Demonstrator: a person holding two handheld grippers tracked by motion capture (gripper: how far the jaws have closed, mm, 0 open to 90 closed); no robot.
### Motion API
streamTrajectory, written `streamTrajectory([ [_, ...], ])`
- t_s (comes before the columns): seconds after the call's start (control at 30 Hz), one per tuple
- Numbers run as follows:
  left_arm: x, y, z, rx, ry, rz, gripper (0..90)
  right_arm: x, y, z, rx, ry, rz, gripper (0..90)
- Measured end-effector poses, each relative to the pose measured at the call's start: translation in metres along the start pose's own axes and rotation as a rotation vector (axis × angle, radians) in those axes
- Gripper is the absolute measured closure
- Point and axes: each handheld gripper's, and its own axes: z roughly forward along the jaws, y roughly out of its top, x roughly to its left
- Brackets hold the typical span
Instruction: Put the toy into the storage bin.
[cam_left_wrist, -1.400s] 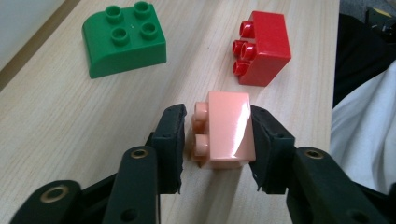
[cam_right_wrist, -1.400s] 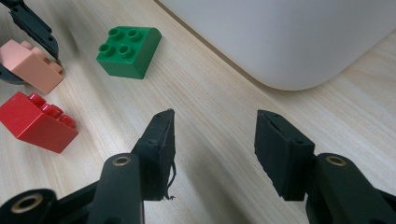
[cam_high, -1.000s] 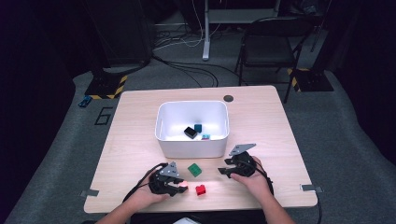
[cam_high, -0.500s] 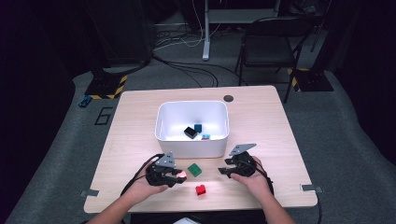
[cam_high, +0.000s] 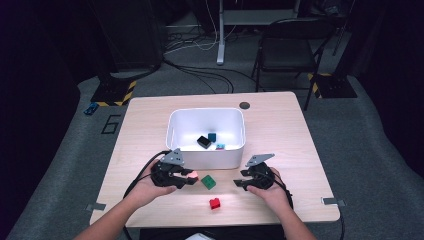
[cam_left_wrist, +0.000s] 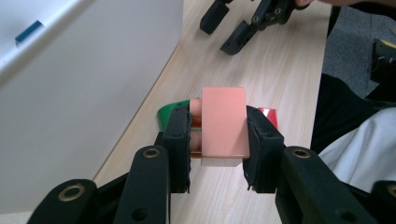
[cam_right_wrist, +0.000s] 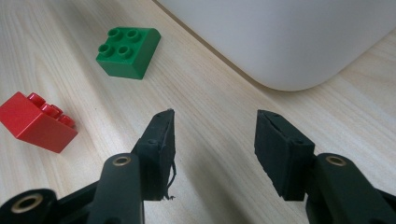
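- My left gripper (cam_high: 186, 176) sits just in front of the white bin (cam_high: 175, 124), near its front-left corner. It is clamped on a pink brick (cam_high: 192, 176).
- The left gripper view shows the grip closely: both jaws press the flat sides of the pink brick (cam_left_wrist: 223, 123), which is lifted clear of the table (cam_left_wrist: 285, 65). The high view gives only a small pink spot at the jaw tips.
- Green brick (cam_high: 208, 182): on the table just right of the held brick, in front of the bin. In the left gripper view it is a green sliver (cam_left_wrist: 170, 113) behind the left jaw; the right gripper view shows its four studs (cam_right_wrist: 128, 52).
- Red brick (cam_high: 214, 203): nearer my edge of the table, between my two hands. The right gripper view shows it lying tilted on its side (cam_right_wrist: 37, 122).
- Inside the bin, from the high view: a black block (cam_high: 203, 142), with teal pieces beside it.
- My right gripper (cam_high: 240, 183): jaws apart, holding nothing, low over the bare wood by the bin's rounded corner (cam_right_wrist: 299, 42).
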Motion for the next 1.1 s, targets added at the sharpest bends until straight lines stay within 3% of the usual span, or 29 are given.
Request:
streamTrajectory([
  [0.6, 0.012, 0.053, -0.033, -0.03, 0.032, 0.036, 65.9, 0.0, 0.0, 0.0, 0.0, -0.001, -0.001, 47.7],
  [1.1, 0.041, 0.086, -0.025, -0.047, 0.023, 0.003, 66.0, 0.0, 0.0, 0.0, -0.003, 0.0, 0.0, 47.7],
])
